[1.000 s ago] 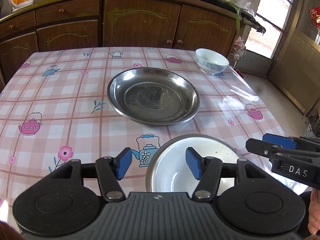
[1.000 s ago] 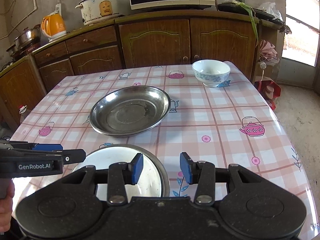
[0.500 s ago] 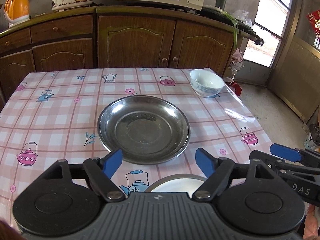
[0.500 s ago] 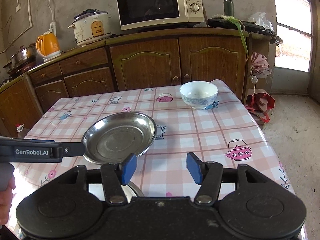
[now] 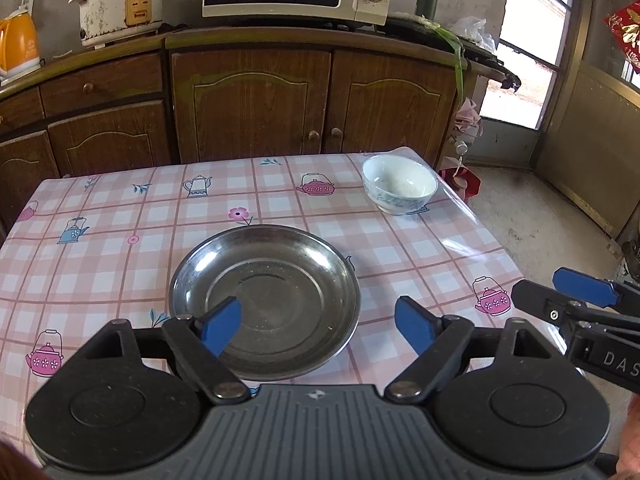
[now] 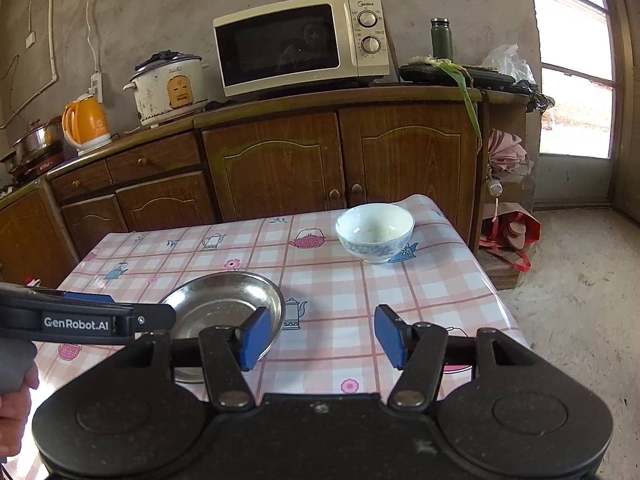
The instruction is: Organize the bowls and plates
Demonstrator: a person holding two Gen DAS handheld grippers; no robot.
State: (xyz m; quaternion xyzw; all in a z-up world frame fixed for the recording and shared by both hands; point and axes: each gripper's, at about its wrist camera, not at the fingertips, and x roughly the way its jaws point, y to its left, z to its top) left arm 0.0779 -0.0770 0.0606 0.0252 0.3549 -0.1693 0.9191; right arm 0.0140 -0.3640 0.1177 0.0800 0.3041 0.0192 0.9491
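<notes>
A steel plate [image 5: 266, 300] lies empty in the middle of the pink checked table [image 5: 100, 240]. At the far right corner stands a white bowl [image 5: 400, 188] with a blue pattern, upright. My left gripper [image 5: 318, 330] hovers above the near rim of the plate, its jaws opening with nothing gripped between the blue pads. In the right wrist view the plate [image 6: 224, 308] lies left of centre and the bowl [image 6: 374, 232] beyond it. My right gripper [image 6: 322, 338] is open and empty over the cloth, right of the plate. Each gripper shows in the other's view: the right one [image 5: 580, 296], the left one [image 6: 88, 320].
Brown cabinets [image 6: 280, 168] run behind the table, carrying a microwave [image 6: 300, 42], a rice cooker [image 6: 170, 88] and an orange kettle [image 6: 86, 124]. The table's right edge drops to a concrete floor [image 6: 580, 300]. A hand [image 6: 12, 412] holds the left gripper's grip.
Both grippers drew back and rose, and their jaws widened. The white dish near the front edge slid out of view under the gripper bodies. More of the cabinets and counter shows now.
</notes>
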